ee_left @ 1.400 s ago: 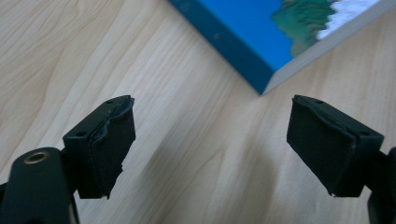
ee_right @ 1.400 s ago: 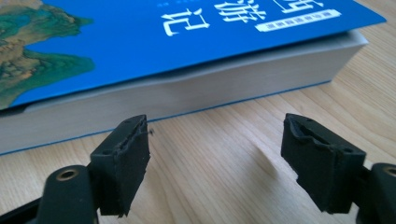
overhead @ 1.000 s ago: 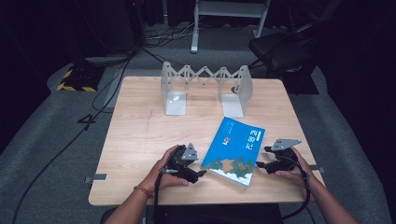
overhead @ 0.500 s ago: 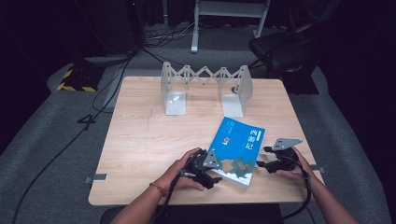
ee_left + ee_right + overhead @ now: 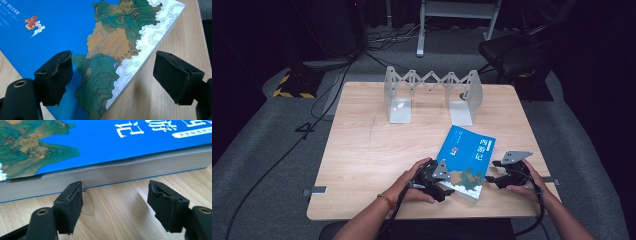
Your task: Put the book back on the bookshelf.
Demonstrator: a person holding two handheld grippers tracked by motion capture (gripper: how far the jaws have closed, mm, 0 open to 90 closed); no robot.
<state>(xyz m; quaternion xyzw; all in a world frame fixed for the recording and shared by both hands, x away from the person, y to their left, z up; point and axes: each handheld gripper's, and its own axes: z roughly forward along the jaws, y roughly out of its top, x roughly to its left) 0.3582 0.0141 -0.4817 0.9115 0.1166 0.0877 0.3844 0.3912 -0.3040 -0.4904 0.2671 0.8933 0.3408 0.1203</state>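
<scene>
The book (image 5: 466, 162) is lying flat on the near right part of the table (image 5: 362, 150), blue cover up, its long axis running obliquely from the near edge toward the expanding metal bookend rack (image 5: 432, 95) standing at the far side. The left tool (image 5: 439, 177) is sitting at the book's near left corner, its jaws spread; in the left gripper view that corner of the book (image 5: 107, 50) is reaching in between the two pads, one pad hanging over the cover and the other over bare wood, neither pressing. The right tool (image 5: 492, 175) is waiting just beside the book's right long edge, its jaws having just been closing a little yet standing apart with nothing between them. Both hands are near, the left one nearer, already straddling the corner. The right gripper view is showing the thick page block (image 5: 112, 173) resting on the wood just ahead of the pads, which the high view cannot show; the high view alone is giving the book's heading toward the rack.
</scene>
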